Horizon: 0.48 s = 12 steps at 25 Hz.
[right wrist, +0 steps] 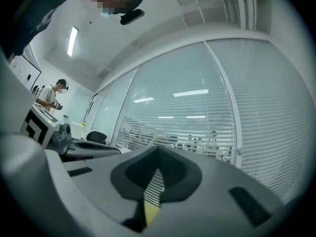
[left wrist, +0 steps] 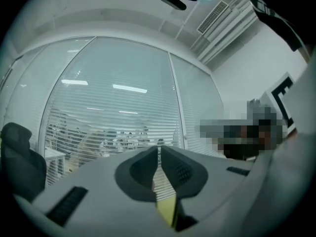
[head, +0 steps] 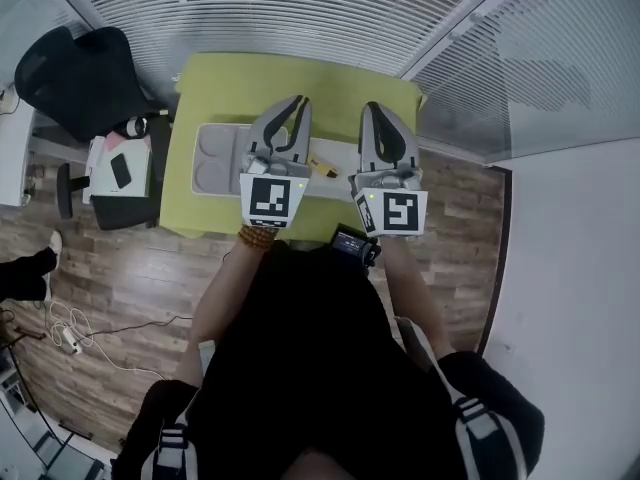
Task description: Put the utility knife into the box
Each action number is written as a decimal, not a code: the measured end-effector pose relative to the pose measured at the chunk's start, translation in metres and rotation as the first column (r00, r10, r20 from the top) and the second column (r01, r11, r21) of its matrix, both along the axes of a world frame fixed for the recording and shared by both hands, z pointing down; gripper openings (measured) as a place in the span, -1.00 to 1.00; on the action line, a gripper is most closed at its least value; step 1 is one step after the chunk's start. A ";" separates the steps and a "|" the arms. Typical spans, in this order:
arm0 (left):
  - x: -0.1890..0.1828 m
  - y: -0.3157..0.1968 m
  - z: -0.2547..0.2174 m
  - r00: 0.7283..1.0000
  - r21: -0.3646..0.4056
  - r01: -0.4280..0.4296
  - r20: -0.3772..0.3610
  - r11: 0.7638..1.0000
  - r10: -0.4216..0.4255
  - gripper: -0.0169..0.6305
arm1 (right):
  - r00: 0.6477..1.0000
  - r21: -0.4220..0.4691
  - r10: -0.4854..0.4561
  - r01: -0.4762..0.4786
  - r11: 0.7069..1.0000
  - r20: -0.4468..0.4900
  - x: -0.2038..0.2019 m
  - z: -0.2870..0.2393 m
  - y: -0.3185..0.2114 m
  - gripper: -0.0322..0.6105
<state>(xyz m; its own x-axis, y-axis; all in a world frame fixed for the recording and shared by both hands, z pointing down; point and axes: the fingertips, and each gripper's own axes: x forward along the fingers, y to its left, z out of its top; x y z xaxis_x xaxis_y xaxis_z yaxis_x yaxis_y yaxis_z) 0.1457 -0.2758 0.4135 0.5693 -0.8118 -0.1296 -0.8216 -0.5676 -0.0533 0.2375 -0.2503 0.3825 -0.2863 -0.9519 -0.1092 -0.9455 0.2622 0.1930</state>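
In the head view a small yellow utility knife (head: 322, 168) lies on the green table (head: 240, 83), between my two grippers. It lies just right of a pale grey box (head: 213, 156) with rounded compartments. My left gripper (head: 297, 101) is held above the box's right end, shut and empty. Beside it my right gripper (head: 372, 108) is also shut and empty, just right of the knife. Both gripper views look out level at the blinds. In them the left gripper (left wrist: 158, 151) and right gripper (right wrist: 157, 152) show jaws closed together, with only a sliver of green table below. Neither gripper view shows the knife or the box.
A black office chair (head: 78, 73) and a small side table with a dark phone (head: 120, 170) stand left of the green table. Glass walls with blinds (head: 300, 8) run behind it. A power strip and cable (head: 65, 333) lie on the wooden floor.
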 end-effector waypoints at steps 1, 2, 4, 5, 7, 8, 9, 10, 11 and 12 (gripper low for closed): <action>0.001 0.001 -0.001 1.000 0.005 -0.001 -0.002 1.000 0.001 -0.86 | 1.000 0.006 0.013 -0.013 1.000 -0.005 0.002 0.000 0.001 -0.90; 0.003 0.002 -0.002 1.000 0.011 -0.001 -0.002 1.000 0.001 -0.86 | 0.999 0.010 0.034 -0.034 0.999 -0.009 0.006 0.000 0.001 -0.90; 0.005 0.006 -0.005 1.000 0.028 0.000 -0.001 1.000 0.000 -0.86 | 0.996 0.006 0.084 -0.084 0.996 -0.008 0.014 0.004 0.003 -0.90; 0.007 0.007 -0.005 1.000 0.038 -0.001 -0.002 0.999 0.001 -0.86 | 0.995 0.001 0.101 -0.101 0.995 -0.001 0.018 0.007 0.004 -0.90; 0.009 0.008 -0.004 1.000 0.041 -0.005 -0.002 0.999 0.005 -0.86 | 0.993 -0.008 0.117 -0.117 0.993 0.006 0.022 0.012 0.007 -0.90; 0.009 0.009 -0.002 1.000 0.034 -0.006 -0.001 0.999 0.006 -0.86 | 0.993 -0.011 0.120 -0.120 0.993 0.005 0.022 0.014 0.008 -0.90; 0.008 0.010 0.000 1.000 0.029 -0.005 0.001 1.000 0.005 -0.86 | 0.993 -0.016 0.122 -0.122 0.992 0.005 0.021 0.016 0.010 -0.90; 0.007 0.010 0.000 1.000 0.028 -0.004 0.002 1.000 0.004 -0.86 | 0.992 -0.022 0.122 -0.122 0.992 0.005 0.021 0.017 0.011 -0.90; 0.007 0.011 0.000 1.000 0.028 -0.002 0.003 1.000 0.002 -0.86 | 0.993 -0.030 0.122 -0.121 0.992 0.007 0.021 0.018 0.012 -0.90; 0.007 0.011 0.000 1.000 0.031 0.000 0.003 1.000 0.000 -0.86 | 0.993 -0.040 0.122 -0.121 0.992 0.011 0.023 0.019 0.012 -0.90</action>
